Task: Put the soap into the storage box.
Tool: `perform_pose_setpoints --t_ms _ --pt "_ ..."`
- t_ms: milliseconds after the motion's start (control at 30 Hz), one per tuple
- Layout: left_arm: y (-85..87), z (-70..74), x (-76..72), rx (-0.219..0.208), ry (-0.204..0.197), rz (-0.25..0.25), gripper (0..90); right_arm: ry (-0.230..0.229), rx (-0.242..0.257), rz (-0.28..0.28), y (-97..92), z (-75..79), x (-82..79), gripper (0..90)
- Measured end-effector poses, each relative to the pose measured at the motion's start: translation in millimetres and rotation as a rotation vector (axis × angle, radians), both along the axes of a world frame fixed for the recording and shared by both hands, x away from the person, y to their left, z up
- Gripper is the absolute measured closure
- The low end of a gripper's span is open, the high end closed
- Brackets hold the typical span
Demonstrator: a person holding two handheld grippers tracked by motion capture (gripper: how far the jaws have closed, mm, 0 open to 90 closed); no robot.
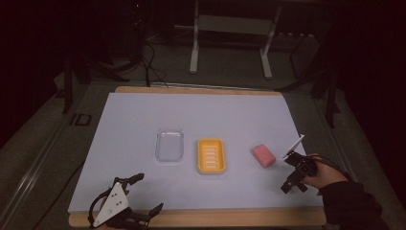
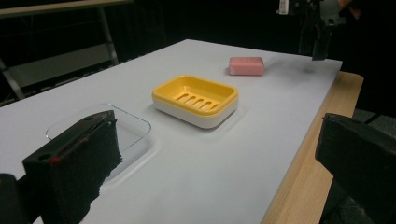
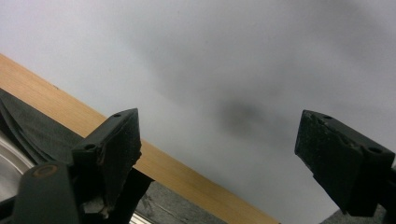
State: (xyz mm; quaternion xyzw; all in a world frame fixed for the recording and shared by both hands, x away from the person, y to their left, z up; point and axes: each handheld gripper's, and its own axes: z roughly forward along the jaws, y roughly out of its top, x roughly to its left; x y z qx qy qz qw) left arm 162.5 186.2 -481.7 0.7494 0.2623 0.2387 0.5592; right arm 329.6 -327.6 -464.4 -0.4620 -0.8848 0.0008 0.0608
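- A pale grey sheet (image 1: 143,115) covers the wooden table (image 1: 201,218), with bare wood showing as a strip along the near edge and a thinner strip along the far edge.
- The pink rectangular bar of soap (image 1: 263,155) lies flat on the sheet toward the right edge, about midway between the near and far edges; nothing touches it.
- The yellow plastic soap dish with a slotted floor and white base (image 1: 211,155) sits near the middle of the sheet, left of the soap and apart from it.
- A clear, shallow plastic lid or tray (image 1: 170,144) lies just left of the dish, close beside it but with a gap between them.
- The right gripper (image 1: 293,186) is held in the person's right hand (image 1: 324,175), near the right edge, just right of and nearer than the soap. It is off the soap. Its jaws stand spread wide with nothing between them; its own view looks down on bare sheet and the wooden edge.
- The left gripper (image 1: 149,192) rests at the near left corner, over the wooden strip, well apart from all three things. Its jaws are spread wide and empty; its own view looks across the sheet at the tray, the dish and the soap beyond.
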Motion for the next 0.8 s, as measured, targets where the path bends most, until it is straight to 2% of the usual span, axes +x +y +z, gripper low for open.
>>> perform_pose_setpoints --t_ms 33,200,300,433,533,567,800 --pt "-0.1 -0.1 0.1 0.001 0.001 -0.001 0.3 -0.009 -0.003 -0.012 0.5 2.4 3.3 17.3" --pt "-1.1 -0.5 0.2 0.002 0.003 -0.005 0.3 0.001 -0.008 0.003 3.9 2.6 7.5 18.1" --pt "-1.2 -0.7 0.2 0.005 0.005 -0.008 0.3 0.008 0.020 0.009 7.4 2.3 13.0 14.3" --pt "-1.2 -0.8 0.2 0.003 0.005 -0.007 0.2 0.004 0.021 0.008 11.3 0.9 16.2 13.9" --pt "-1.2 -0.8 0.3 0.003 0.006 -0.009 0.3 0.002 0.026 0.028 15.0 -1.7 17.6 13.6" --pt "-1.3 -0.8 0.5 0.005 0.006 -0.009 0.2 -0.016 0.016 0.040 17.7 -2.0 18.6 13.5" --pt "-1.3 -0.9 0.5 0.008 0.007 -0.010 0.3 -0.049 0.015 0.056 25.8 -0.3 23.9 11.0"
